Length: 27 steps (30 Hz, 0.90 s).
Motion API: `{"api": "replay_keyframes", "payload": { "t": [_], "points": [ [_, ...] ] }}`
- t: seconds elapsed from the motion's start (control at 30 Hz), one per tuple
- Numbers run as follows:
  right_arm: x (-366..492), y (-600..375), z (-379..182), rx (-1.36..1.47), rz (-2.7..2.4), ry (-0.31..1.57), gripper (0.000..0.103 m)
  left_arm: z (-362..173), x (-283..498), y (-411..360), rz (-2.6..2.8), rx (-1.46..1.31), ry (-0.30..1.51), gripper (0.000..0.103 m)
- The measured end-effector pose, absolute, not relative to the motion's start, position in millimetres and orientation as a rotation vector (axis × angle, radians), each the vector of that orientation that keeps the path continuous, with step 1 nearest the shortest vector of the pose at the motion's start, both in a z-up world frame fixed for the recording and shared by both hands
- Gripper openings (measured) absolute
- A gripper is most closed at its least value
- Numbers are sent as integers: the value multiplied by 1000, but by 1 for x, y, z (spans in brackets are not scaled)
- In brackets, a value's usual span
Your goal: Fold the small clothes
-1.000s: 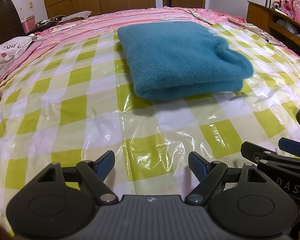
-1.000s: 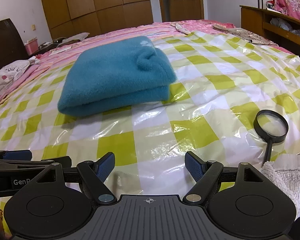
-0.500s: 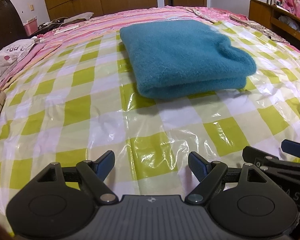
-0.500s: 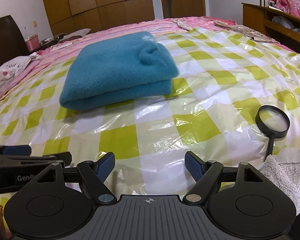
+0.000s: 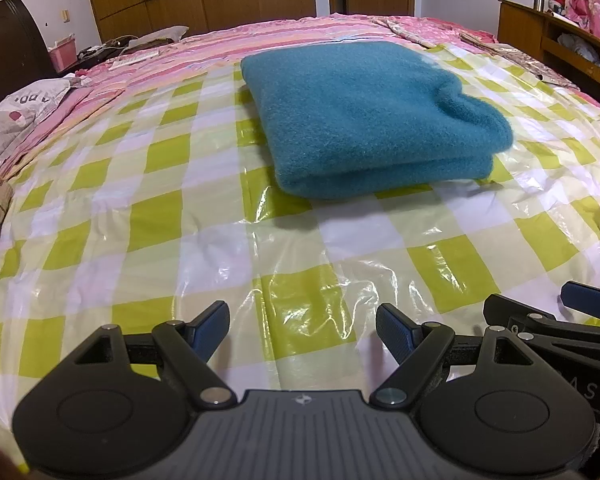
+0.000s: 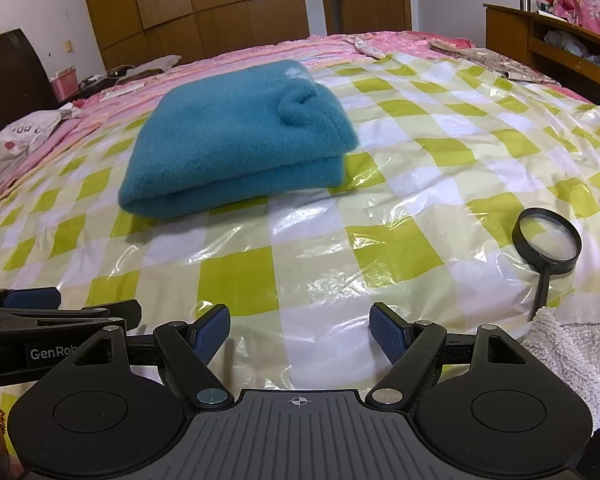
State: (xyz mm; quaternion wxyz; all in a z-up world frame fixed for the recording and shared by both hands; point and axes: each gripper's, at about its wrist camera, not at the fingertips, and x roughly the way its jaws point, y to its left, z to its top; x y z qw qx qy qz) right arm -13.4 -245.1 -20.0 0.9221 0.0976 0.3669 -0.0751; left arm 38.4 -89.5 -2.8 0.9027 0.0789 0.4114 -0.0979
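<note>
Left wrist view: my left gripper (image 5: 302, 330) and right gripper (image 6: 300, 328) gape wide, empty, near the folded teal fleece (image 5: 364, 120).

left tongs (image 5: 303, 330) | eased nearer teal garment (image 5: 364, 114) | right tongs (image 6: 300, 330) | likewise

Black left gripper (image 5: 302, 330), blue fingertip pads (image 5: 212, 326).

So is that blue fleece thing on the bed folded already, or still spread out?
Folded. The blue fleece lies as a compact stack, with layers showing along its near edge.
</note>
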Motion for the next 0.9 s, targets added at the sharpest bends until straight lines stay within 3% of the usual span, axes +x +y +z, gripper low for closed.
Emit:
{"api": "replay_keyframes", "payload": {
  "t": [0.9],
  "points": [
    [-13,-245,-21,203,-153,756,78,-4,38,-88,-201,156,855,84]
  ]
}}
